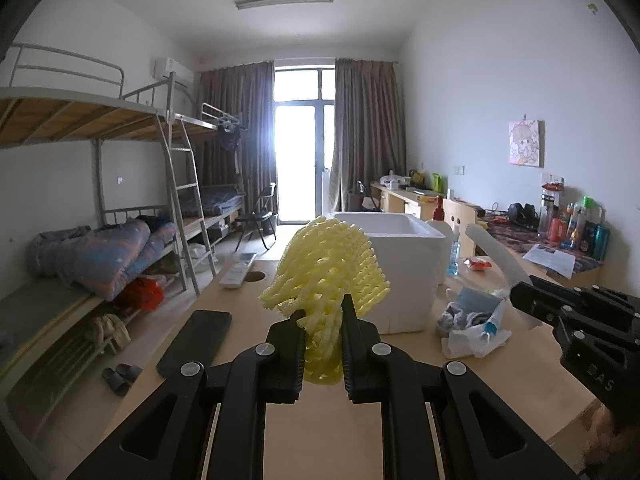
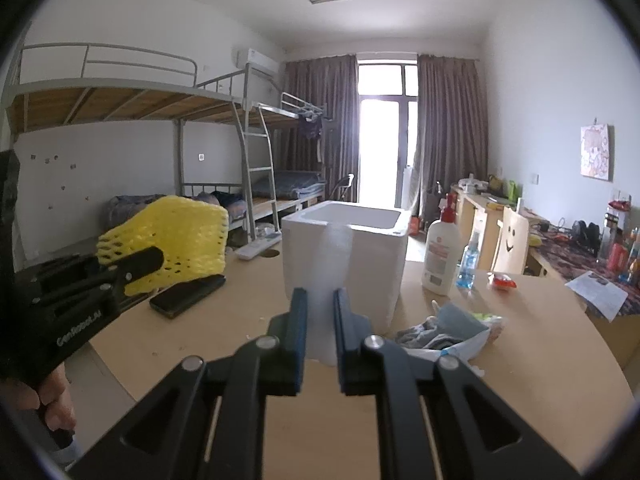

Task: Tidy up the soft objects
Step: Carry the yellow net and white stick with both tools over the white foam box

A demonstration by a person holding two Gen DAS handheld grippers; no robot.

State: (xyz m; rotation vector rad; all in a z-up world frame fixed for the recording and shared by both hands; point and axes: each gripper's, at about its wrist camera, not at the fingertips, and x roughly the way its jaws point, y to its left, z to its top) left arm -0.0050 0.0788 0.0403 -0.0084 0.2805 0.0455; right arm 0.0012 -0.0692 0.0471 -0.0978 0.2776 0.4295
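Note:
My left gripper point(image 1: 323, 312) is shut on a yellow foam net sleeve point(image 1: 328, 264), which fans out above the pads and hangs over the wooden table point(image 1: 320, 420). Seen from the right wrist, that net point(image 2: 176, 228) and the left gripper point(image 2: 148, 260) are at the left, above a phone. My right gripper point(image 2: 321, 294) is shut on a white, half-see-through foam sheet point(image 2: 334, 248) that stands up in front of the open white foam box point(image 2: 376, 240). In the left wrist view the box point(image 1: 424, 236) stands just behind the net, and the right gripper point(image 1: 524, 300) holds the white sheet point(image 1: 496, 252) at the right.
A black phone point(image 1: 196, 340) and a white remote point(image 1: 240, 270) lie on the left of the table. Right of the box are a lotion pump bottle point(image 2: 442, 252), a blue spray bottle point(image 2: 468, 264), a red packet point(image 2: 503, 281) and a heap of cloth and bags point(image 2: 444, 328). Bunk beds line the left wall.

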